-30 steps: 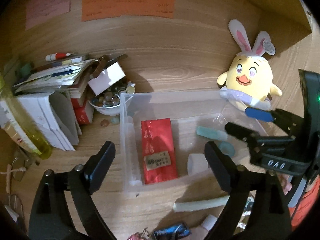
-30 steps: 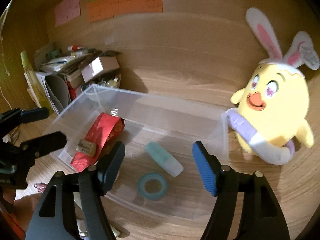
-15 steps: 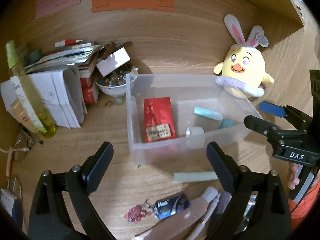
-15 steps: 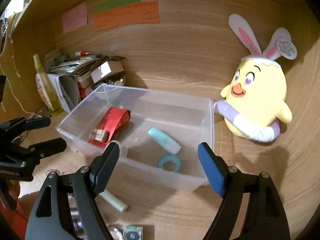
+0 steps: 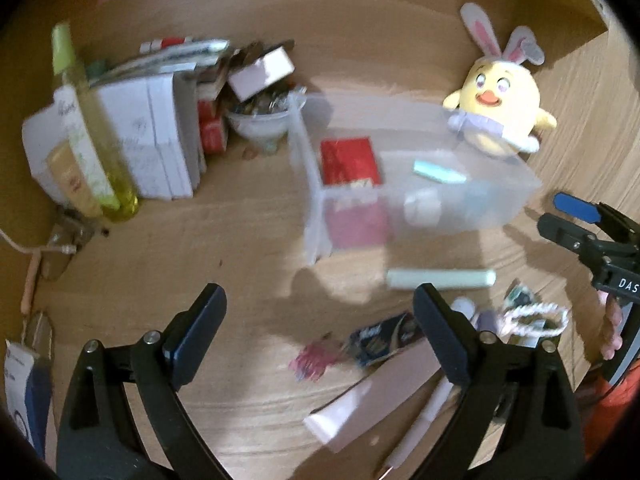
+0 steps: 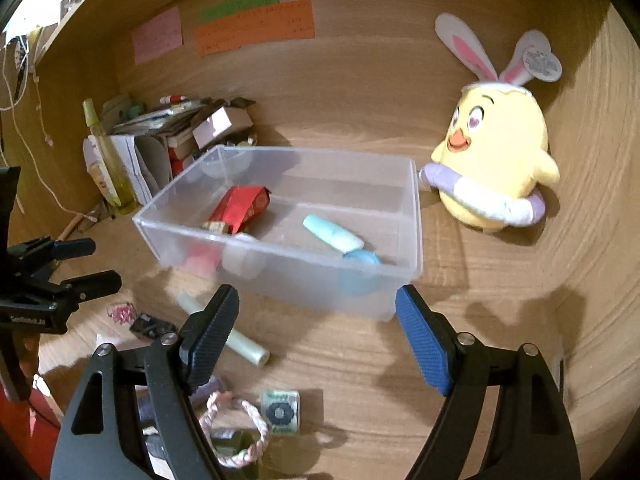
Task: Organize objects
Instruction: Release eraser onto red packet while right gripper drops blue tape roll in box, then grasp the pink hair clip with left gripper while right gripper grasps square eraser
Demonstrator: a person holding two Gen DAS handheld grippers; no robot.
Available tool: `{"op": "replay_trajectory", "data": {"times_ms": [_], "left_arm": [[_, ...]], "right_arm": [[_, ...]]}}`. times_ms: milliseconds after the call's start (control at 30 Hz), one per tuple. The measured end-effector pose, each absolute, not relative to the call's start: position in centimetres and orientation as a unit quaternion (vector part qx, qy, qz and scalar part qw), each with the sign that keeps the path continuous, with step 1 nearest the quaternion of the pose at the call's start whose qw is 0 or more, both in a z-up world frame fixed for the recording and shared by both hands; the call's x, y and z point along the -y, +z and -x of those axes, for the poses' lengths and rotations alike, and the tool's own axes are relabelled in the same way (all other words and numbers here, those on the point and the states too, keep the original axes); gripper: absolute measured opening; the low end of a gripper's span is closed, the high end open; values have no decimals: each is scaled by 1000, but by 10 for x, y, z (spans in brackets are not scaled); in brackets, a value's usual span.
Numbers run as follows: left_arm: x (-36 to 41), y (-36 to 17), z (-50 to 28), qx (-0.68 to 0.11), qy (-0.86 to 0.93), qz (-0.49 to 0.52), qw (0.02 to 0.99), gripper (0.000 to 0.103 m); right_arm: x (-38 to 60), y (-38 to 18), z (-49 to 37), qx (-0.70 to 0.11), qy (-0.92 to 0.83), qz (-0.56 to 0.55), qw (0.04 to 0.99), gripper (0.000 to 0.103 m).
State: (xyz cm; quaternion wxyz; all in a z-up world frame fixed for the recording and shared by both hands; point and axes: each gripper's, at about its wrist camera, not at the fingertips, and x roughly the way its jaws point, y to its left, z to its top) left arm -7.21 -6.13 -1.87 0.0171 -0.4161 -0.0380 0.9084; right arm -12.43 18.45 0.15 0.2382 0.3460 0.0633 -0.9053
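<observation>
Clear plastic bin (image 6: 280,256) at the desk's back edge already holds a red packet (image 6: 240,210), a mint tube (image 6: 332,234) and a tape ring (image 6: 360,258). Both claws, left gripper (image 5: 320,340) and right gripper (image 6: 316,332), stand apart and empty. A pale green stick (image 6: 240,344) lies just before the bin: approach it low, straddling its middle crosswise.

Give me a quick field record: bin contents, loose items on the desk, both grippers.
bin: clear, on desk, holds red pouch, teal tube, blue tape ring, white roll
beside bin: plush chick, touching its right corner
loose in front: green stick, rope loop, green card
left gripper: open, empty
right gripper: open, empty
</observation>
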Motion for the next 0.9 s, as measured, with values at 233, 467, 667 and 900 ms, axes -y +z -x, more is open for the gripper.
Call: {"op": "replay_trajectory", "data": {"times_ms": [233, 467, 667, 900], "left_arm": [[76, -41, 57, 72, 898, 432, 27, 90], [83, -59, 50, 79, 888, 453, 20, 56], [77, -60, 48, 65, 893, 445, 18, 46], [67, -61, 51, 35, 896, 442, 16, 20]], "right_arm": [[-196, -26, 126, -69, -893, -385, 224, 78], [-198, -46, 125, -73, -869, -423, 245, 61], [-190, -51, 119, -76, -855, -436, 271, 60], [-178, -60, 116, -97, -843, -448, 281, 55]]}}
